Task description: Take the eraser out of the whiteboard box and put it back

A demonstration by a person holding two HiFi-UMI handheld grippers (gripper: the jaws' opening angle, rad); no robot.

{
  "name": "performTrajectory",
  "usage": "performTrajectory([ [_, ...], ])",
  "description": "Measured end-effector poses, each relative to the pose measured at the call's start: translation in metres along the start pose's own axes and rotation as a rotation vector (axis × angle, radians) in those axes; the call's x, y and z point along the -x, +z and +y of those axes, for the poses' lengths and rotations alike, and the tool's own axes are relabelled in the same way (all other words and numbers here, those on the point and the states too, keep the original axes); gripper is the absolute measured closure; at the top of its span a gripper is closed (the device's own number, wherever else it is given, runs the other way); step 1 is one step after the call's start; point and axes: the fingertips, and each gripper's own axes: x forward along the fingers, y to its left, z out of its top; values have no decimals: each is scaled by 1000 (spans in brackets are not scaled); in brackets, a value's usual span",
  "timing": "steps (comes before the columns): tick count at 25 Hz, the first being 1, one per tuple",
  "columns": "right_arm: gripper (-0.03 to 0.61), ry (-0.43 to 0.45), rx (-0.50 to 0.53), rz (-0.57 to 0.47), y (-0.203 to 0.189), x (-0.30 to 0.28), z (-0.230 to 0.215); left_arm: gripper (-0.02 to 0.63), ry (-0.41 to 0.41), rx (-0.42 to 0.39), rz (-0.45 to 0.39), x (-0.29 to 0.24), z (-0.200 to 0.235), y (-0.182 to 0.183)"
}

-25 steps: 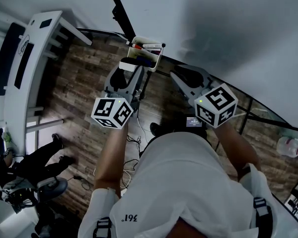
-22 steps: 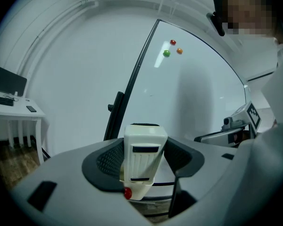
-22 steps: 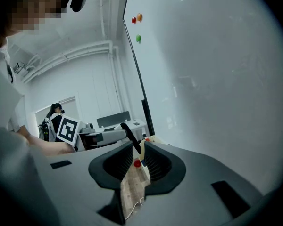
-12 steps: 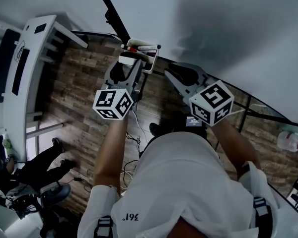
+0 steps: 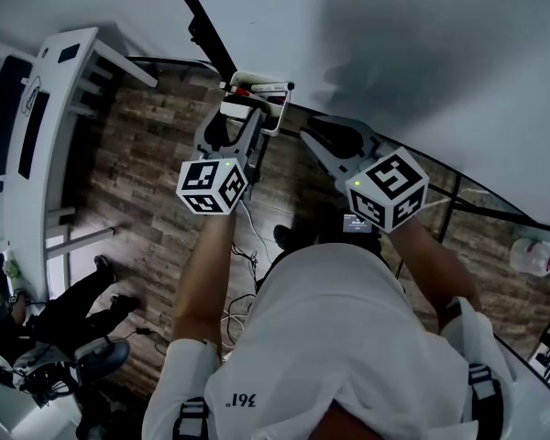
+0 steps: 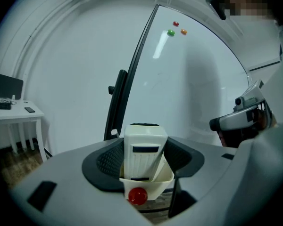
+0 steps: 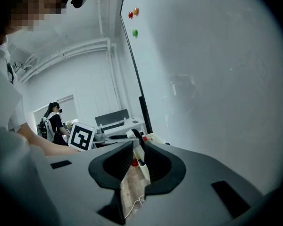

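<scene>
The white eraser stands upright between the pads of my left gripper, which is shut on it. Its lower end sits inside the white whiteboard box, which has a red round piece at its front. In the head view the left gripper reaches to the box at the whiteboard's lower edge. My right gripper hovers to the right of the box, open and holding nothing. Through its jaws the box shows farther off.
The whiteboard fills the far side, with coloured magnets high up. Its black stand leg slants beside the box. A white desk stands at left, a seated person lower left. Cables lie on the wooden floor.
My left gripper has moved forward and down to the box with the eraser. The right gripper has hardly moved.
</scene>
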Motion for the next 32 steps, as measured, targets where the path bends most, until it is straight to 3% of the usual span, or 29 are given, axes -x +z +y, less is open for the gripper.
performTrajectory([
  [14, 489, 8, -5, 31, -10, -7, 2, 344, -3, -39, 66, -12, 4, -27],
  [32, 489, -2, -23, 40, -16, -8, -3, 342, -15, -60, 97, -18, 3, -36],
])
